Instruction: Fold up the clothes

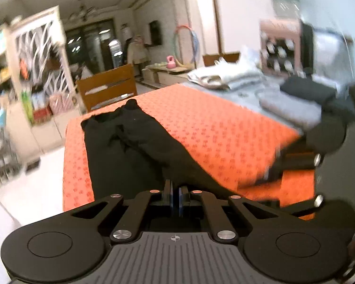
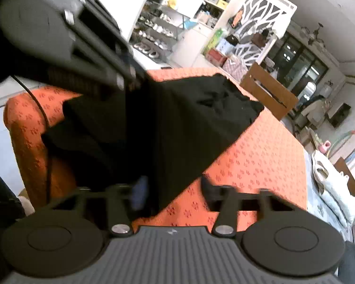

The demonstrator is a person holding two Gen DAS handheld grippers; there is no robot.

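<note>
Left wrist view shows the left gripper (image 1: 175, 195) pinched shut on the black garment (image 1: 139, 139), limp matte cloth trailing across the orange patterned tablecloth (image 1: 224, 132). The right gripper (image 2: 171, 193) gapes beside its edge; misjudged, it could grab the tablecloth instead.

Right tool (image 2: 172, 189) blurred; shelf contents (image 2: 153, 35) indistinct.

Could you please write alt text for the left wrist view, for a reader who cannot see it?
The left gripper, fingers together, pinches the near edge of a black garment stretched across an orange patterned tablecloth. Folded grey and white clothes are stacked at the far end, and a wooden chair stands behind the table.
</note>
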